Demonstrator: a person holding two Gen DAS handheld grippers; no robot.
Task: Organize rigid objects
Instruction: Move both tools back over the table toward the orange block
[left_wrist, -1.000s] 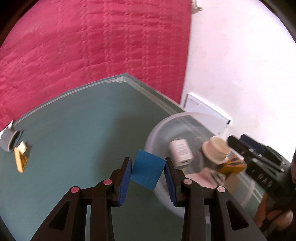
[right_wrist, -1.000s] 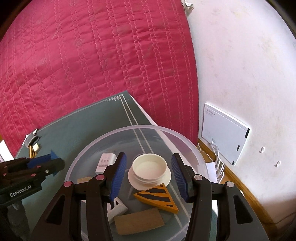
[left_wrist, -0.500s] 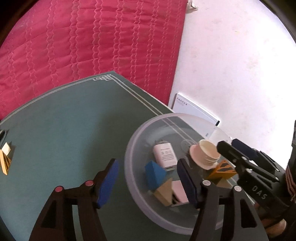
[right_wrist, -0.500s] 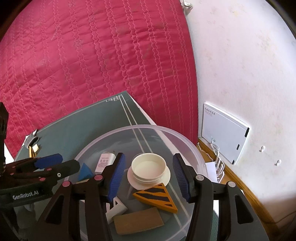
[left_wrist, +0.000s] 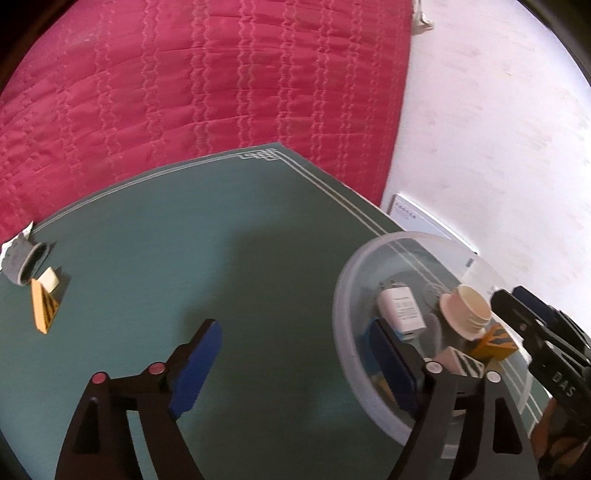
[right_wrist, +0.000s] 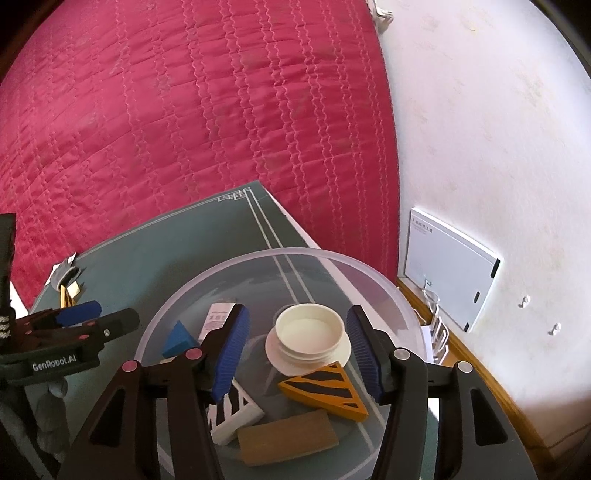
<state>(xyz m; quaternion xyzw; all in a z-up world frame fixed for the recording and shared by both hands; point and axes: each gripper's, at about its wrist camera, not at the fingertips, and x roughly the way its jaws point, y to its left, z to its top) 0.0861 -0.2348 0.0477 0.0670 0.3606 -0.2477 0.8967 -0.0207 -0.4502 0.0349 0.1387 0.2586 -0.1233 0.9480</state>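
A clear plastic bowl (right_wrist: 369, 269) on the green table holds a blue wedge block (right_wrist: 179, 338), a white charger (right_wrist: 218, 315), a cream lid (right_wrist: 306, 332), an orange striped triangle (right_wrist: 325, 387), a white striped block (right_wrist: 232, 413) and a brown slab (right_wrist: 288, 437). My right gripper (right_wrist: 297, 347) is open over the bowl, around the cream lid without holding it. My left gripper (left_wrist: 299, 373) is open and empty, left of the bowl (left_wrist: 343, 295); its right finger overlaps the bowl's rim. An orange striped block (left_wrist: 42, 306), a small cream piece (left_wrist: 50, 277) and a grey tape roll (left_wrist: 22, 260) lie at the table's far left.
A red quilted bed lies beyond the table's far edge (left_wrist: 258, 153). A white wall and a white panel (right_wrist: 450, 266) are to the right. The green table top (left_wrist: 184, 258) lies between the bowl and the left-hand objects.
My left gripper opened and dropped the blue wedge block into the bowl, then drew back to the left. My right gripper stayed over the bowl.
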